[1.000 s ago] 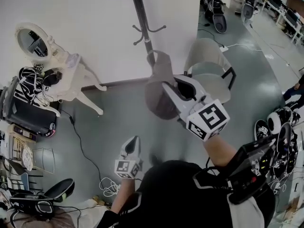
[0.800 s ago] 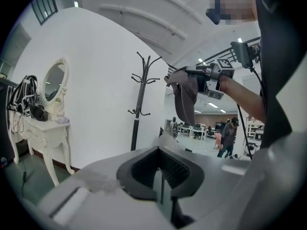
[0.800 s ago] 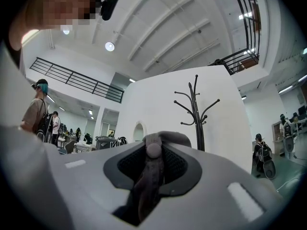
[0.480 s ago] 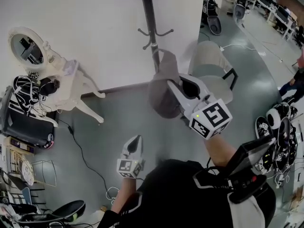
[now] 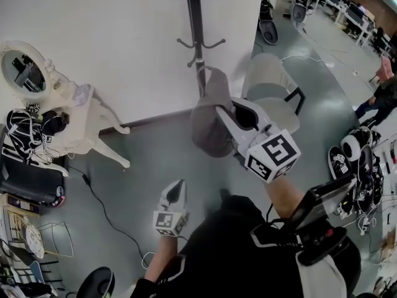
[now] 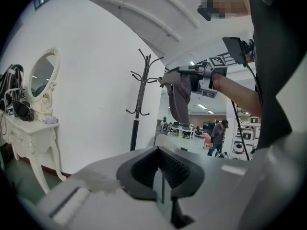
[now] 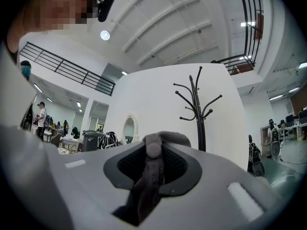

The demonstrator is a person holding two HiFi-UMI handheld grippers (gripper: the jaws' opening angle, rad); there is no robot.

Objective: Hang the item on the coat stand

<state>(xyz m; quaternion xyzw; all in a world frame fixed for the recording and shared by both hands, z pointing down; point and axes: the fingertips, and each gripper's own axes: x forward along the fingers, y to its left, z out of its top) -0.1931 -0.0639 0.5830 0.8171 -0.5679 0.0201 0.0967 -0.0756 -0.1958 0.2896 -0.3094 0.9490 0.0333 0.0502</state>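
While the left gripper (image 5: 175,190) sits low at 6 o'clock, jaws together on nothing, the right gripper (image 5: 221,110) pinches the floppy grey fabric item (image 5: 206,121) near centre, with the black metal coat stand (image 5: 197,36) beyond at 12.

Open floor (image 5: 149,160) lies between you and the coat stand (image 5: 196,42). A chair (image 5: 279,104) crowds its right; a dressing table (image 5: 80,126) stands well left.

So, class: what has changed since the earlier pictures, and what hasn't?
Both grippers moved nearer the black metal coat stand; the white dressing table slid left in the head view. The jaws of the right gripper stay shut on the grey fabric item; the left gripper stays shut, empty.
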